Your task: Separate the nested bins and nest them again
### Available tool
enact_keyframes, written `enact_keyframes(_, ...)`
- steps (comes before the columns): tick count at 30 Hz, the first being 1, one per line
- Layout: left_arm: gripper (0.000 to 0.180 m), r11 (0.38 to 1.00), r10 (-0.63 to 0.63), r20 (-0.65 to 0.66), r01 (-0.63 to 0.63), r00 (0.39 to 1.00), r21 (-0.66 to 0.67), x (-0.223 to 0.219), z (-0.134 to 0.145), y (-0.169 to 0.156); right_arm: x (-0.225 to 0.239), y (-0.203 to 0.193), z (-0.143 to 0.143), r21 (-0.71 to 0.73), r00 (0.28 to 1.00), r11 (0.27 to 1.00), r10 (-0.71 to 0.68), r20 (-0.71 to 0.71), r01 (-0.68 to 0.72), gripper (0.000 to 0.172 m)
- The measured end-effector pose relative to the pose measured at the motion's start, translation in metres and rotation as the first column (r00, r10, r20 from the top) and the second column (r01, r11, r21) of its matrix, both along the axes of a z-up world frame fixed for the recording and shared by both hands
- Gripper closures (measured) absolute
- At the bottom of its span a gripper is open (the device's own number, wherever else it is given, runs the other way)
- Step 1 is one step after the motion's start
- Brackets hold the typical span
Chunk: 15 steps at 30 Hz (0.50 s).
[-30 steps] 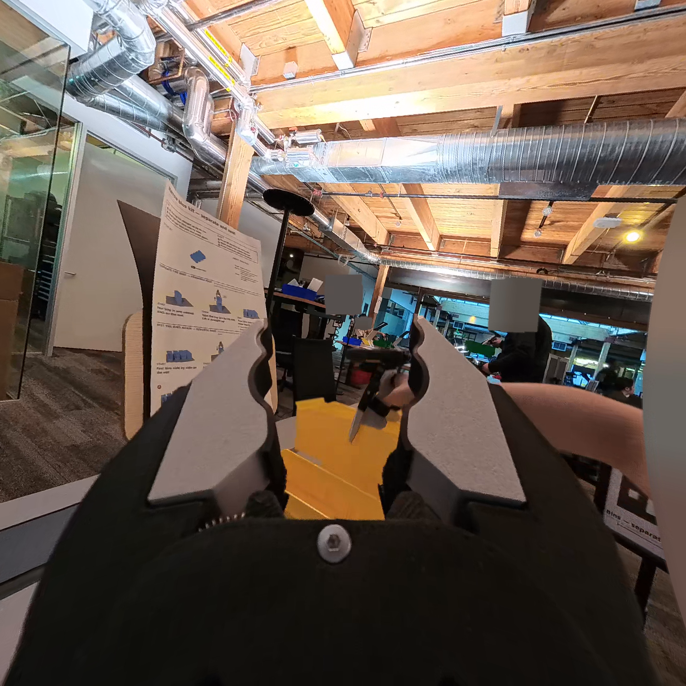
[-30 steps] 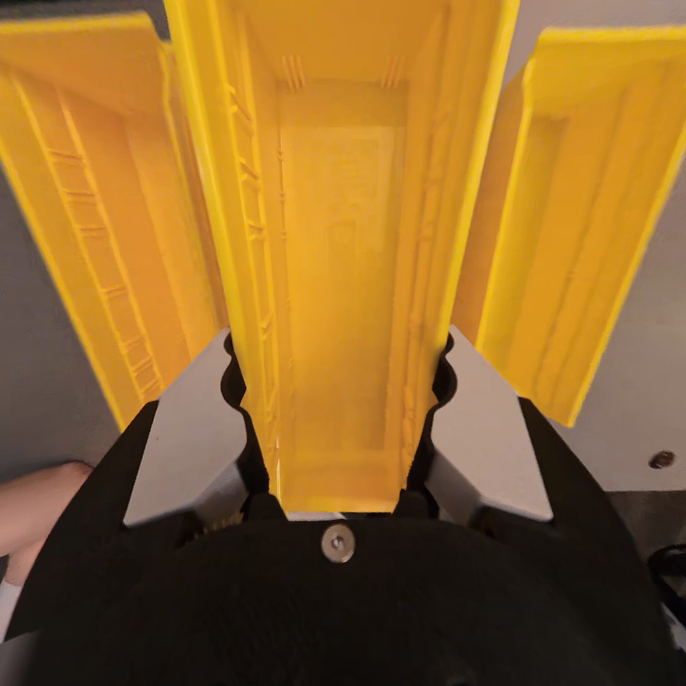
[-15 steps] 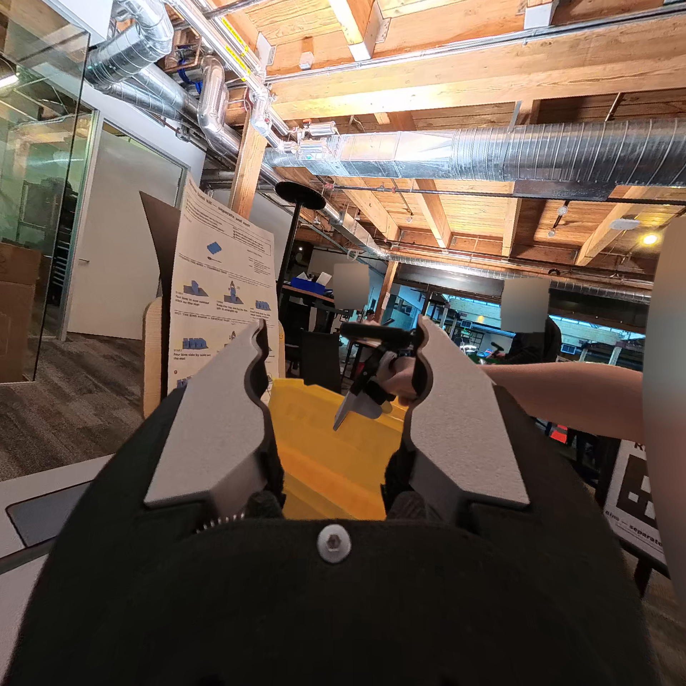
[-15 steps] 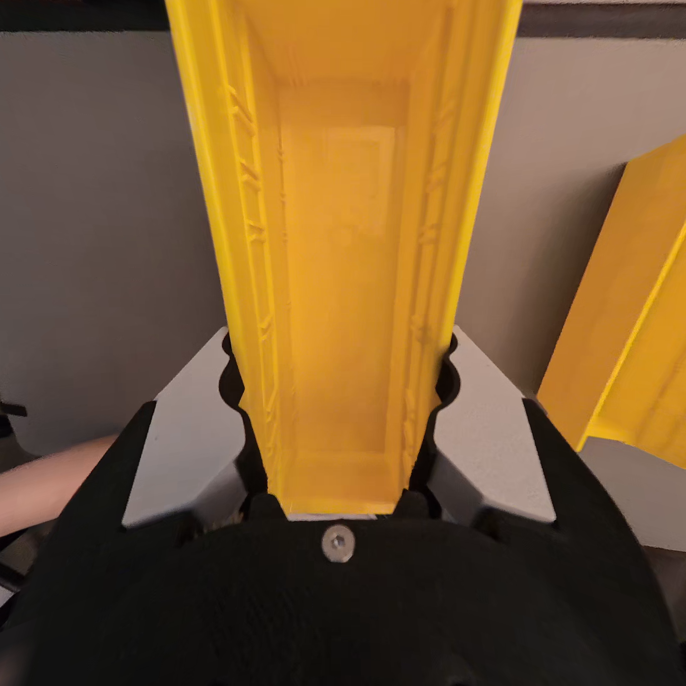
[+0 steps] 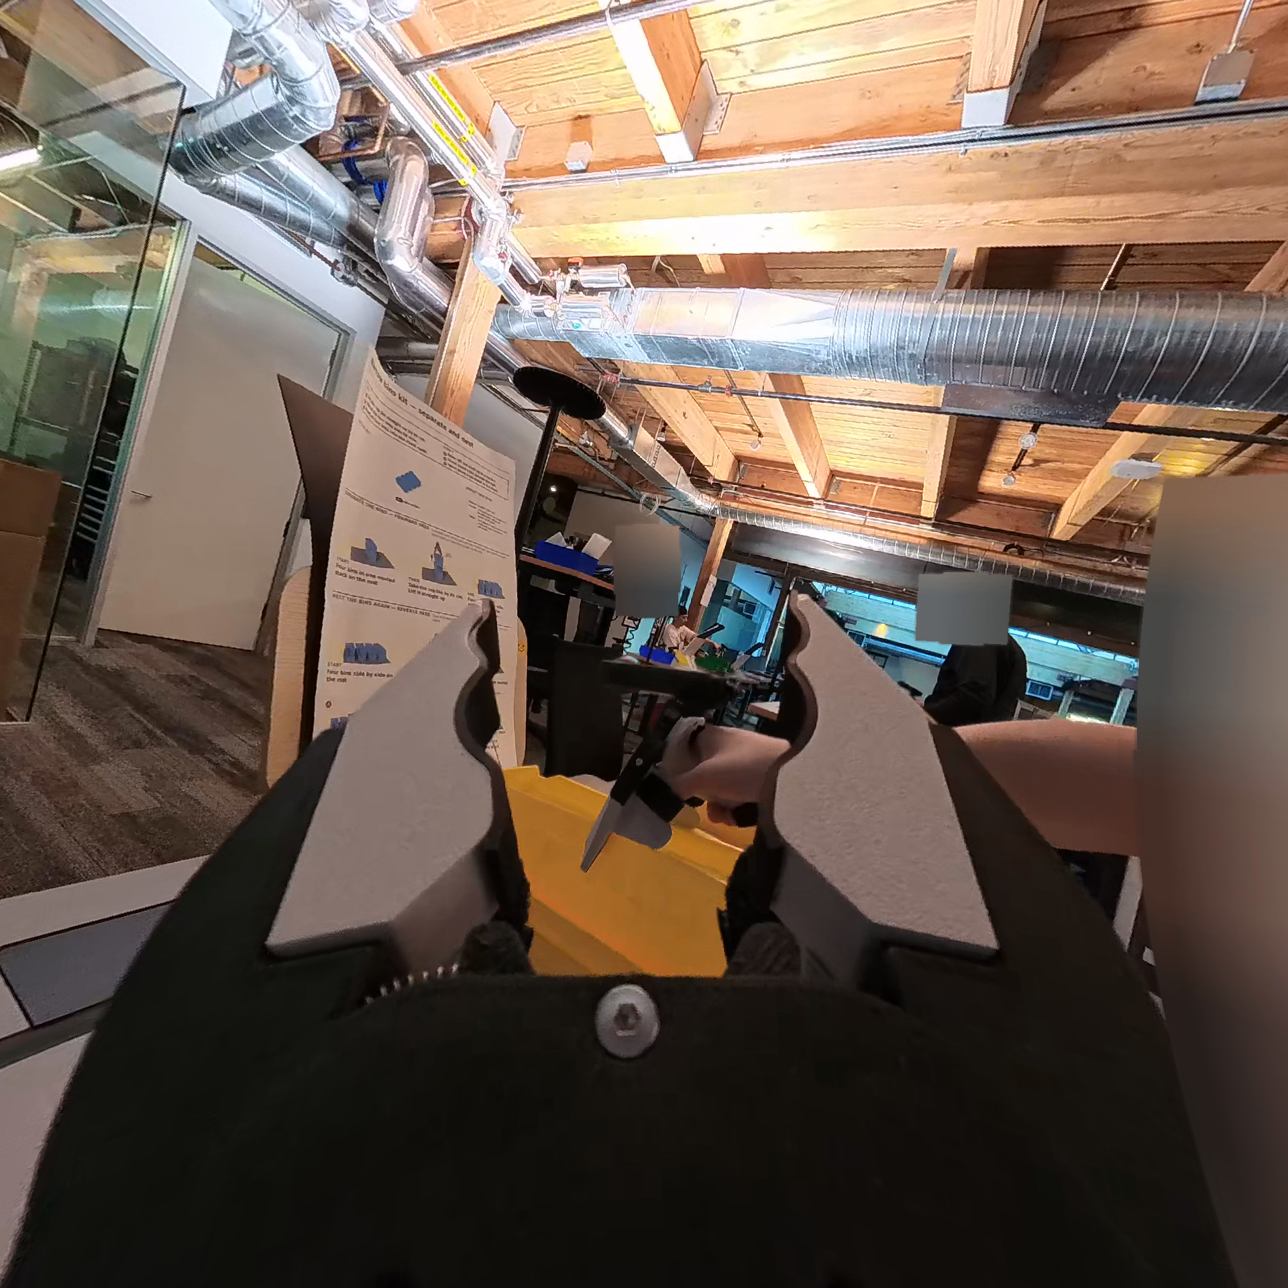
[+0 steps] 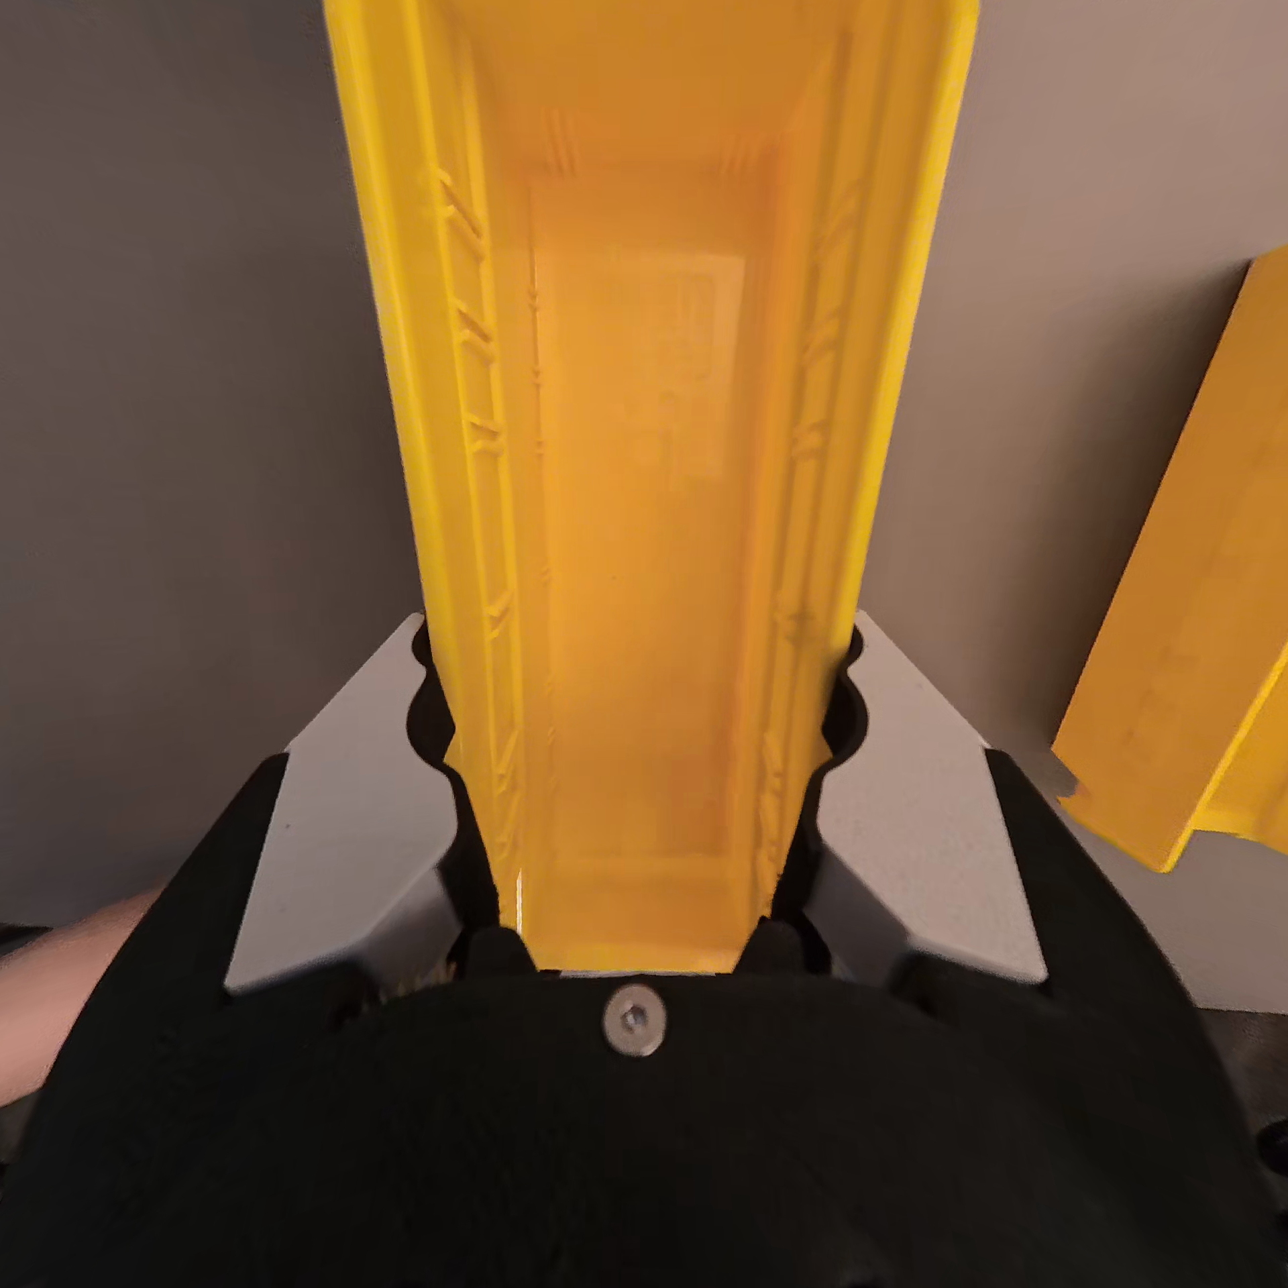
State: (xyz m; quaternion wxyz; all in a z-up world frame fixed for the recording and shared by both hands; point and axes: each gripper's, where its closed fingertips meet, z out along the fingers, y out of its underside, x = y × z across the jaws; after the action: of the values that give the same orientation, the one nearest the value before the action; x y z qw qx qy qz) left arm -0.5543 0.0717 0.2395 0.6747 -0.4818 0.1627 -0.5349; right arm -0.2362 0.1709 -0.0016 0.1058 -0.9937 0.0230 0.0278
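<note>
The right gripper (image 6: 638, 669) clamps a long yellow bin (image 6: 641, 432) across its width, both pads pressed on the side walls. A second yellow bin (image 6: 1185, 592) lies right of the held one. The left gripper (image 5: 645, 655) stands open, bare, above another yellow bin (image 5: 627, 899).

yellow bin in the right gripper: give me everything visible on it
The yellow bin is a long, narrow, open-topped tub of glossy moulded plastic, seen from its open side: ribbed inner side walls, a flat floor with a faint embossed panel, a thick rim. It is empty. The right gripper clamps its near end, both pads pressed on the outer walls. It sits over a grey surface, clear of another yellow bin at right.
</note>
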Motion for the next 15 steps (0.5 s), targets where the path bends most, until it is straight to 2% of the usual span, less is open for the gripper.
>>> enact_keyframes(7, 0.100, 1.000, -0.012, 0.029, 0.012, 1.000, 0.003, -0.008, 0.001, 0.000, -0.002, 0.007, -0.024, 0.049, 1.000, 0.999, -0.007, 0.024, 0.006, 0.060)
enact_keyframes(15, 0.100, 1.000, -0.030, 0.034, 0.031, 0.999, -0.003, -0.007, 0.000, 0.000, -0.003, 0.008, -0.037, 0.064, 0.999, 0.998, 0.022, 0.039, -0.025, 0.044)
